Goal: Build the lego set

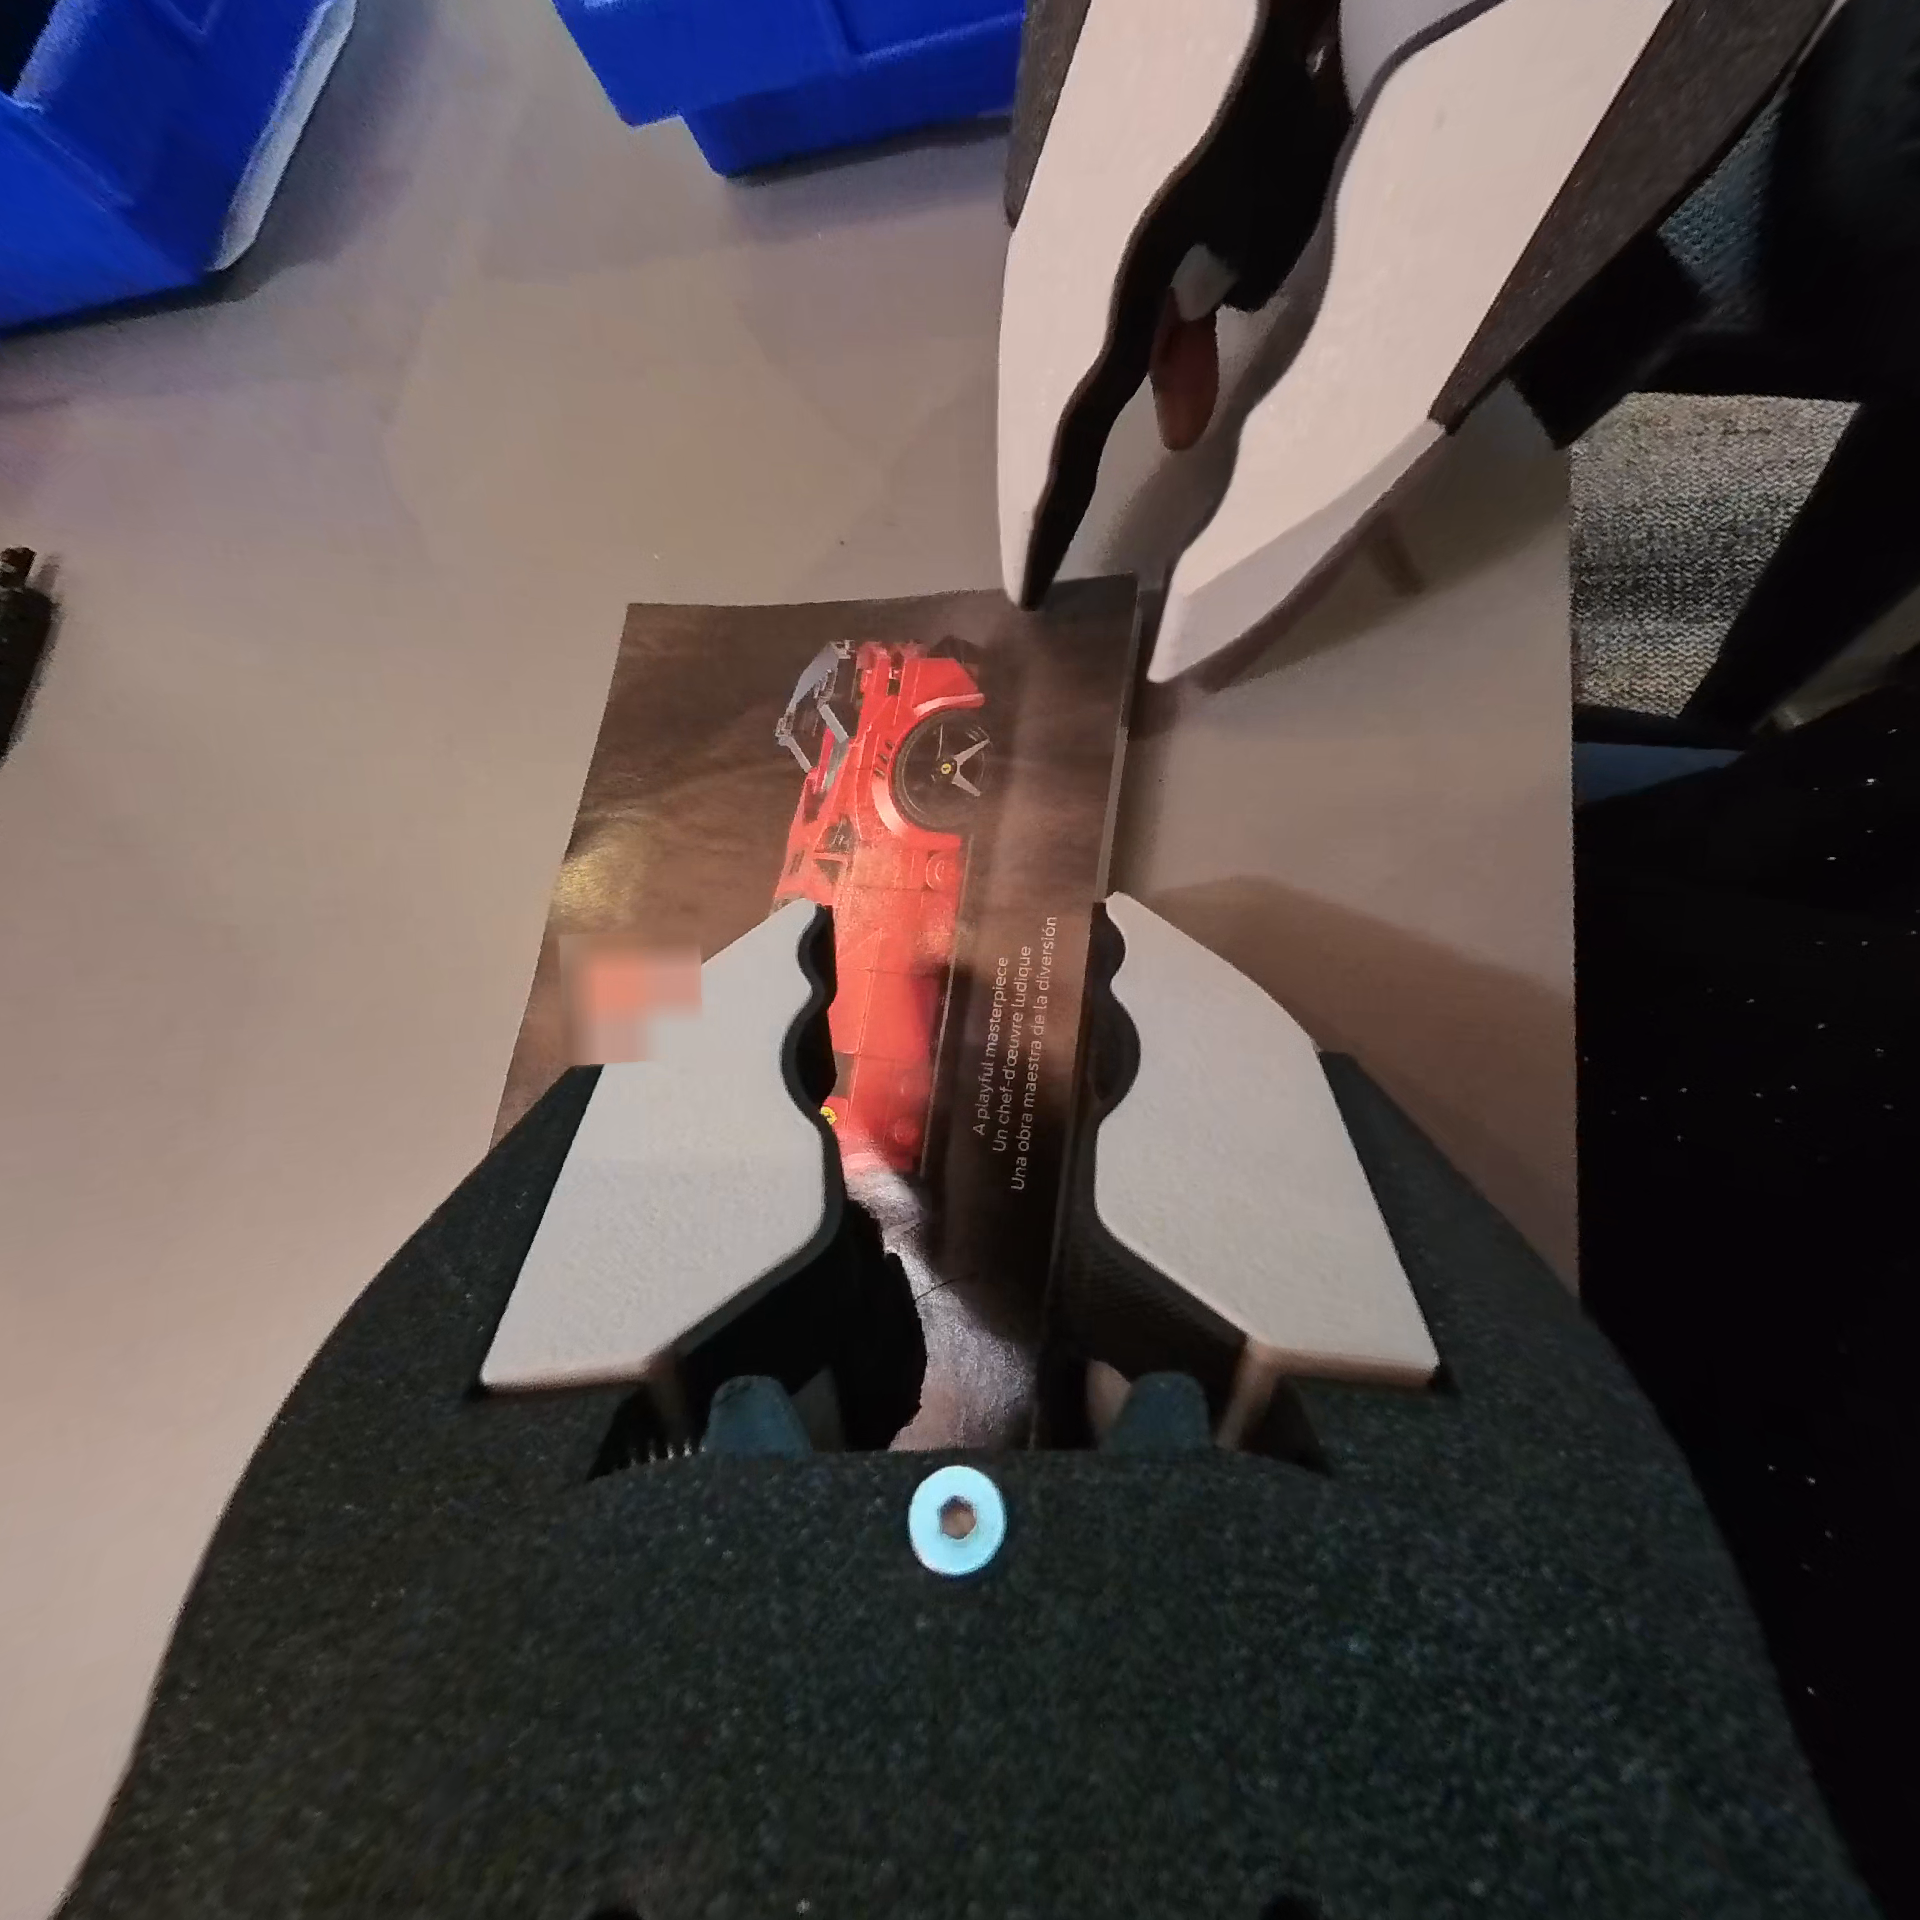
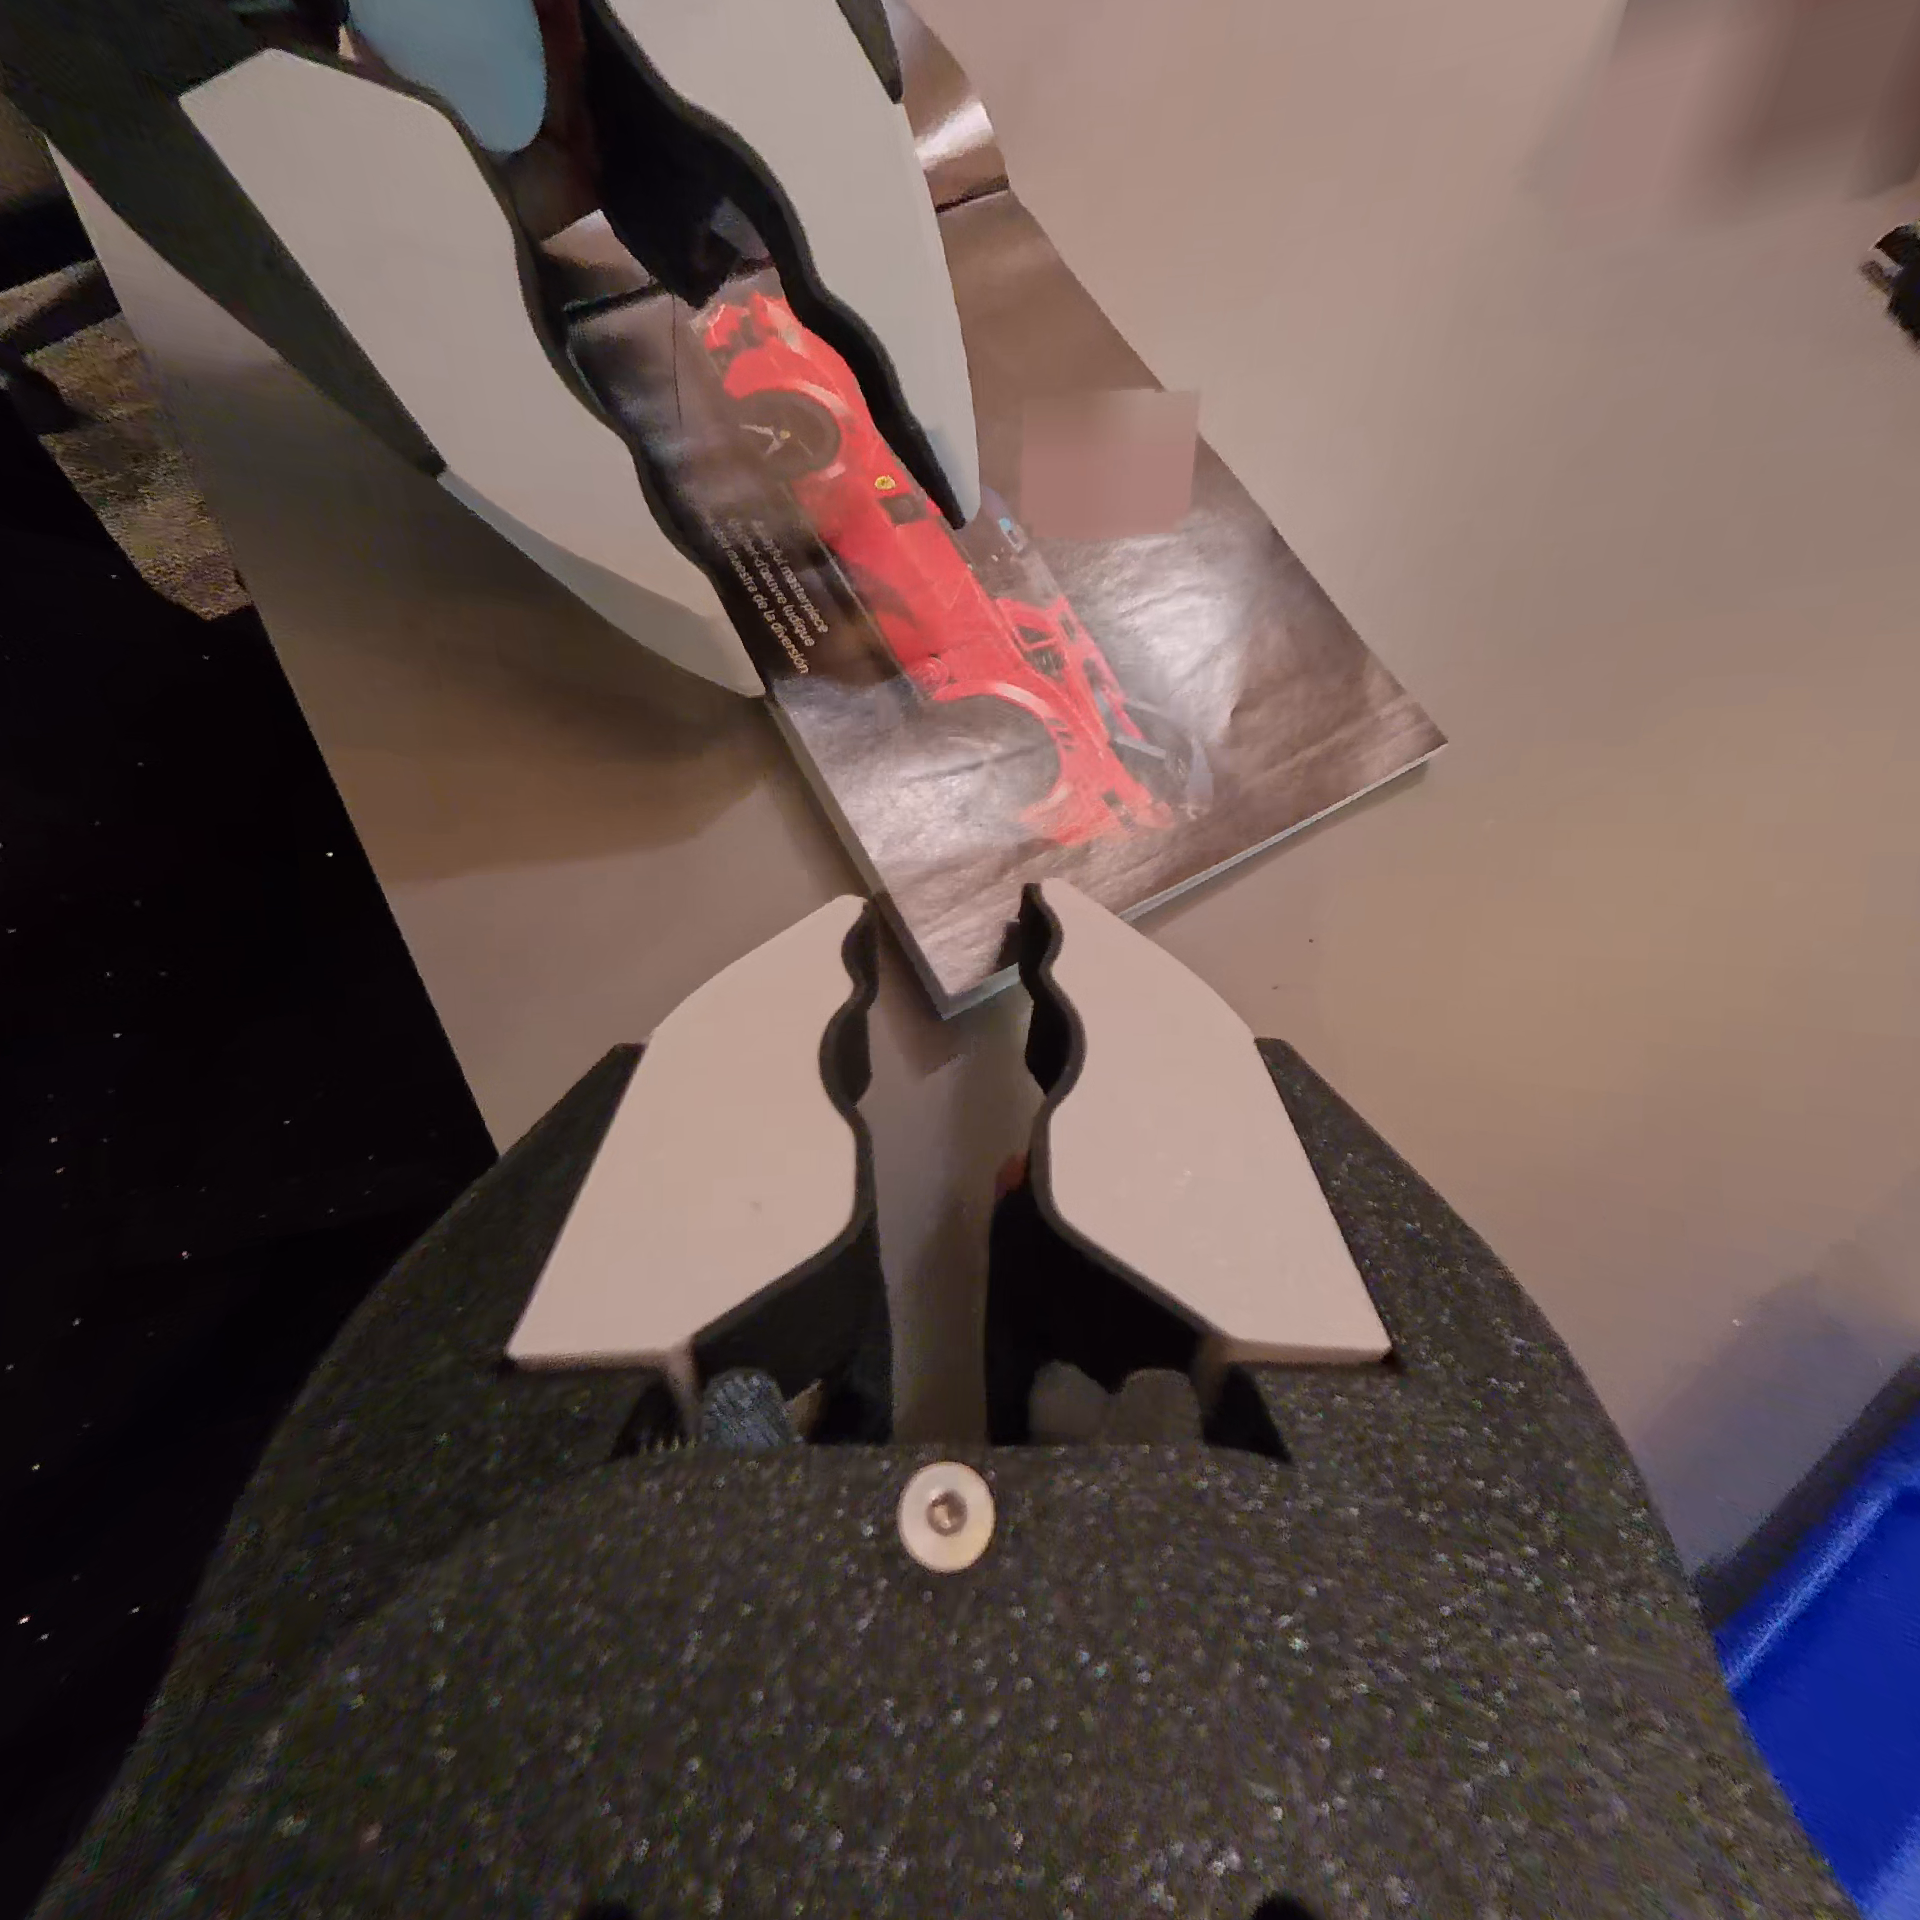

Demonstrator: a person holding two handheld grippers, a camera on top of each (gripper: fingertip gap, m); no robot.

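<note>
Hovering open over a booklet point(image 1: 831, 831) on the table point(image 1: 312, 623), left gripper point(image 1: 961, 914), right gripper point(image 2: 945, 914) open astride its corner, blue bins point(image 1: 156, 156) behind

Lighting is dim and warm in both views, leaving the table point(image 1: 312, 727) a muted beige-grey. Glare shows as a soft sheen on the glossy booklet point(image 1: 707, 790) cover (strongest at its left side in the left wrist view). Soft-edged shadows fall on the table at the right of the booklet. Wide-angle distortion bends the edges of both views. The blue bins point(image 1: 125, 156) at far left are blurred. The floor point(image 2: 156, 935) is nearly black.
</note>
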